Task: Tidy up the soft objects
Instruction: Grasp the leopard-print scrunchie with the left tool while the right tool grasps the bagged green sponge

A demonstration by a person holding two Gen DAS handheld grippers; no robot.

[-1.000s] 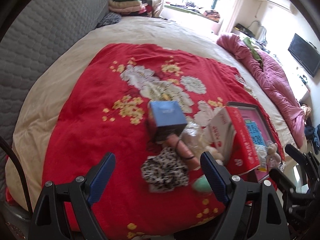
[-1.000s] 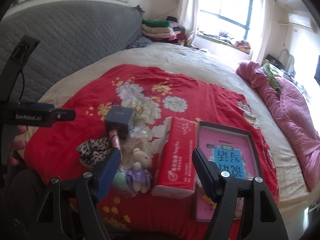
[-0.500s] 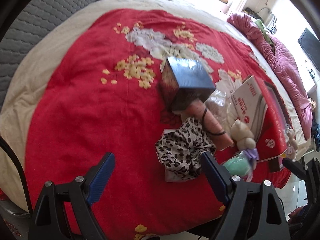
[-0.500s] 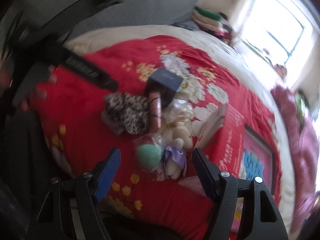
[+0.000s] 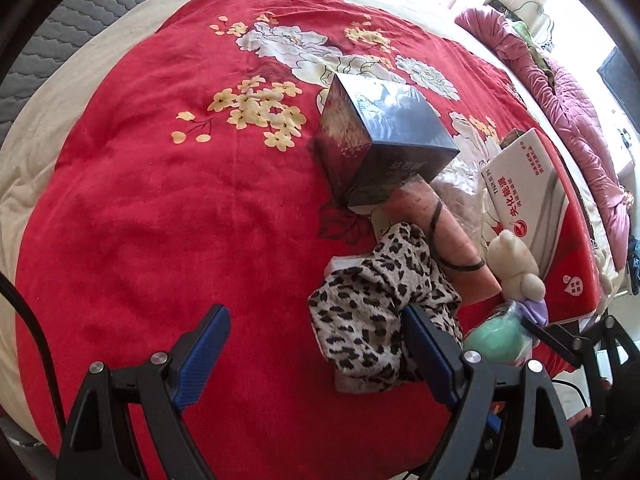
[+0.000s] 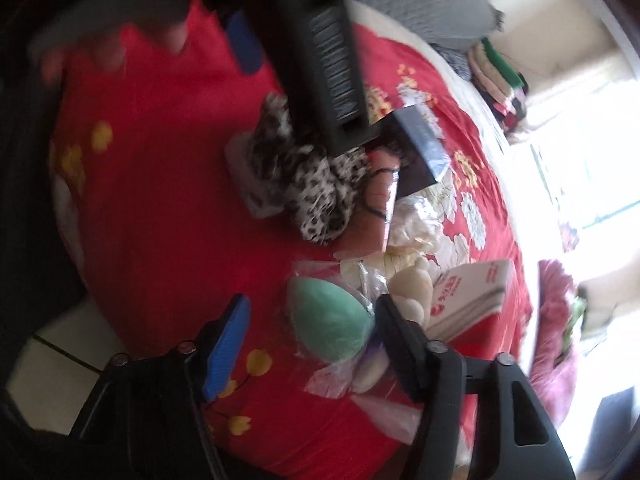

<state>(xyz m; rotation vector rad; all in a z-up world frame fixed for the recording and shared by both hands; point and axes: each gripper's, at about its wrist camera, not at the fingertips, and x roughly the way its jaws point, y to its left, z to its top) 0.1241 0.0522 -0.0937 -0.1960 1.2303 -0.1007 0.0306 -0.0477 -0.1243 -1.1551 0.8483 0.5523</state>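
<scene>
Left gripper (image 5: 316, 344): jaws spread wide above the red floral blanket (image 5: 168, 208), nothing between them; its right finger overlaps the crumpled leopard-print cloth (image 5: 380, 304). Right of that cloth: a dark glossy box (image 5: 384, 136) resting on a pink cylinder (image 5: 444, 236), then a cream plush bear (image 5: 516, 264) against a red-and-white tissue pack (image 5: 532, 184). Right gripper (image 6: 312, 336): jaws have just been closing, bracketing the mint-green egg-shaped sponge in clear plastic wrap (image 6: 332, 320); pads not yet pressing it.
</scene>
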